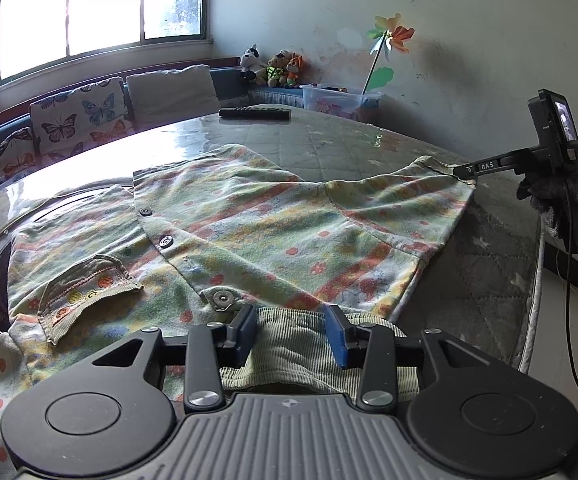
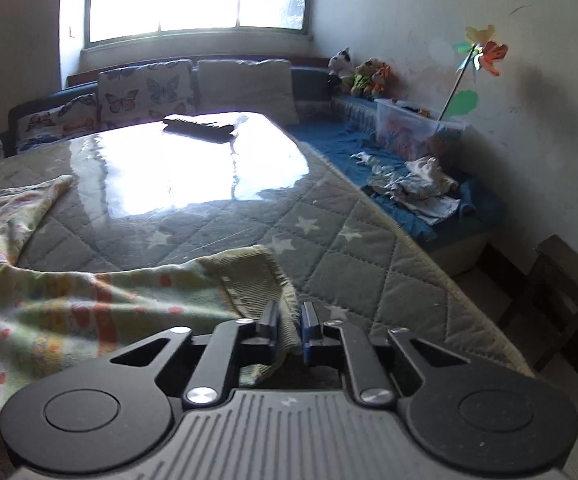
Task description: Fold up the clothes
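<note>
Ribbed collar [image 1: 293,336] of the shirt [image 1: 249,236] lies between the spread fingers of the left gripper [image 1: 293,334], which is open and grips nothing. That flowery shirt lies spread over the near part of the table [image 1: 329,140], buttons [image 1: 165,241] up, a pocket [image 1: 85,288] on its left side. At the table's right edge the right gripper [image 2: 290,330] has closed on the sleeve cuff [image 2: 257,276], lifting it a little off the quilted cover [image 2: 369,264]. Toward the far edge lies a remote [image 1: 255,113]. Beyond, by the wall, stand a pinwheel [image 1: 393,36] and a plastic bin [image 1: 339,102].
</note>
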Demonstrator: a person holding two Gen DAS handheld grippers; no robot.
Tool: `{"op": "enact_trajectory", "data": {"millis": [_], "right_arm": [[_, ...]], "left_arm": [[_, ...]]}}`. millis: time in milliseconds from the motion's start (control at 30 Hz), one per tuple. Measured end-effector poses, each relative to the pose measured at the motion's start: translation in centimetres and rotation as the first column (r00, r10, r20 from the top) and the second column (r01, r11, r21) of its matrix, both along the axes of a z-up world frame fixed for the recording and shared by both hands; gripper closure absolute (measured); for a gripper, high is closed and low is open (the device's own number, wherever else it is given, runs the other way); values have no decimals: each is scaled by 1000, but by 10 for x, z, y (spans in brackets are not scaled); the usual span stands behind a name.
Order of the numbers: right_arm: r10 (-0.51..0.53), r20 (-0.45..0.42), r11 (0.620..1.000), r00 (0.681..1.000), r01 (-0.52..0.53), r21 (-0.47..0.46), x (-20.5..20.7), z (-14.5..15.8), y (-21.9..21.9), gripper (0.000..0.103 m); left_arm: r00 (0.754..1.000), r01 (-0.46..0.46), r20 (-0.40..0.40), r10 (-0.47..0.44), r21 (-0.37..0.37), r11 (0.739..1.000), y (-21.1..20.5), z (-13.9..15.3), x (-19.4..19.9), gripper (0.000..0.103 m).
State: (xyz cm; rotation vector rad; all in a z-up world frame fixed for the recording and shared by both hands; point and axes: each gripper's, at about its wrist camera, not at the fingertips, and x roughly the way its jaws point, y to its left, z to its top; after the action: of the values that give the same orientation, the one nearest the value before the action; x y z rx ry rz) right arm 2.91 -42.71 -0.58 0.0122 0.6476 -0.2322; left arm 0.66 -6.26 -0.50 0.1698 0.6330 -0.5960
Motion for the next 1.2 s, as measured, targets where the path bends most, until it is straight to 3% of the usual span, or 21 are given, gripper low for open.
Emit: {"op": "enact_trajectory", "data": {"millis": [67,333,600,667,767,933,1033,1200], "right_arm": [[-18,27,1000,999,18,14,-3,6,-2,84],[132,42,980,990,-136,143,19,16,21,82],[64,7,988,998,-64,138,45,0,12,81],[60,15,988,998,-62,142,44,3,13,76],[76,48,988,996,-81,129,34,10,23,60],[168,84,971,982,-180,160,25,18,55,39],[215,86,959,973,-227,172,27,16,73,23],[248,60,953,967,-255,166,37,5,93,21]], "left_arm": [[1000,3,1,-3,3,1000,0,0,0,61],[1000,-3,2,3,-1,1000,-1,0,-1,60],[1000,-1,1,1,-8,1000,1,0,-3,58],[1000,-12,2,12,-17,1000,4,2,-4,57],[999,-45,10,45,-33,998,12,7,-7,55],[986,-165,21,167,-71,984,45,18,-11,53],[963,-267,16,269,-75,961,72,20,-9,53],[905,-425,-45,422,-77,902,123,15,1,53]]}}
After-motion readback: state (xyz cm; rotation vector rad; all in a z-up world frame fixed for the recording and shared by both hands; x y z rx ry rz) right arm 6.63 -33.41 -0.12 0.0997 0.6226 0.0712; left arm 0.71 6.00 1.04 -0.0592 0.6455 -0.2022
